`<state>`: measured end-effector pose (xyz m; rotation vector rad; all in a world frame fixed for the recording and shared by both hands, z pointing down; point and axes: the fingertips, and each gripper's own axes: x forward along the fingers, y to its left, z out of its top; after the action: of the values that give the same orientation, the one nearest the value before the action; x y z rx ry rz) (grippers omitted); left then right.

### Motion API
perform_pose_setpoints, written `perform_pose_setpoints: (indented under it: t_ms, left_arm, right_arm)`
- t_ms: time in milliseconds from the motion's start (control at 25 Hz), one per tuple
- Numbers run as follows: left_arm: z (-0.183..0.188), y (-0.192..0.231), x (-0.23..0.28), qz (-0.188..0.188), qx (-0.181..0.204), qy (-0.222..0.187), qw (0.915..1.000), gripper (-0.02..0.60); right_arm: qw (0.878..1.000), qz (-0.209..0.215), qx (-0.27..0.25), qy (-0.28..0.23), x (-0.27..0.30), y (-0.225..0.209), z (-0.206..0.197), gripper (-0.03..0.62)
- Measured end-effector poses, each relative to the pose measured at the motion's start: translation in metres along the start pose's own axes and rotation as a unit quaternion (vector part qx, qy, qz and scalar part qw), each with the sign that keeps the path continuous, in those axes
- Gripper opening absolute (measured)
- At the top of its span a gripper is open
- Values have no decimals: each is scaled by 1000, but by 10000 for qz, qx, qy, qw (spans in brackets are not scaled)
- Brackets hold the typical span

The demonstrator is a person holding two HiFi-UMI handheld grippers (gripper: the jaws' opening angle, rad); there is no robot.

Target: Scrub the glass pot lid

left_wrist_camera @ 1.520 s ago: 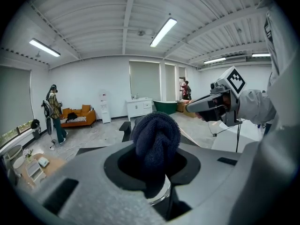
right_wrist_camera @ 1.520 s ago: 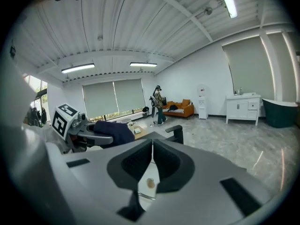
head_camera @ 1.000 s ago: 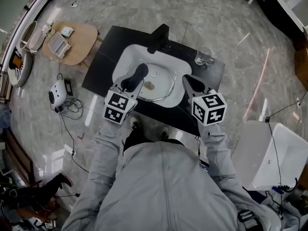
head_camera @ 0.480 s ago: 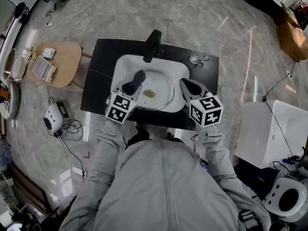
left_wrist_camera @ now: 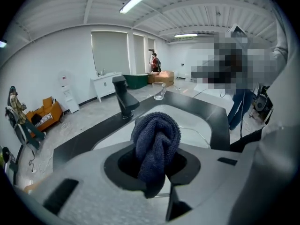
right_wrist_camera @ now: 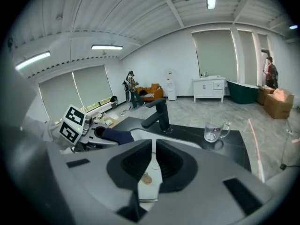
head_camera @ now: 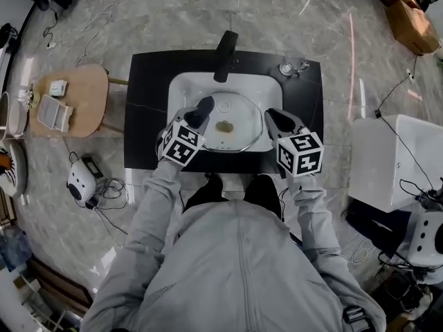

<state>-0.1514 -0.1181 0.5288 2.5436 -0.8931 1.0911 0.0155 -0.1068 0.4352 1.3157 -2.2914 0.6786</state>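
Observation:
The glass pot lid [head_camera: 242,135] lies flat in the white basin [head_camera: 181,88], its brownish knob [head_camera: 224,126] up. My left gripper [head_camera: 201,111] hovers over the basin's left side, shut on a dark blue cloth [head_camera: 204,105] that bulges out of the jaws [left_wrist_camera: 156,139]. My right gripper [head_camera: 271,117] is at the lid's right rim, and its jaws stand almost together with nothing between them [right_wrist_camera: 153,161]. Through the slit I see the knob [right_wrist_camera: 143,178]. The cloth [right_wrist_camera: 117,136] also shows in the right gripper view, left of the jaws.
A black faucet [head_camera: 225,55] stands behind the basin on the black counter [head_camera: 145,116]. A glass mug [head_camera: 289,68] sits at the counter's back right. A wooden side table [head_camera: 76,99] is at the left, a white tub [head_camera: 387,161] at the right, cables on the floor.
The head camera has swung, so the sink now sits squarer in the view. Both grippers stay over the basin, the left still holding the cloth beside the lid.

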Motion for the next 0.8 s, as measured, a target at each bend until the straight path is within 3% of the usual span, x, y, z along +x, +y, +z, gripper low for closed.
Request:
perform_pose_setpoints:
  t_ms: [440, 800]
  left_arm:
    - [-17, 14, 54, 139, 296, 678, 9972, 89]
    - [-39, 22, 98, 268, 656, 1321, 9887, 89]
  right_arm:
    - [9993, 105, 278, 223, 20, -17, -28, 31]
    - [9982, 228, 311, 464, 45, -45, -43, 31]
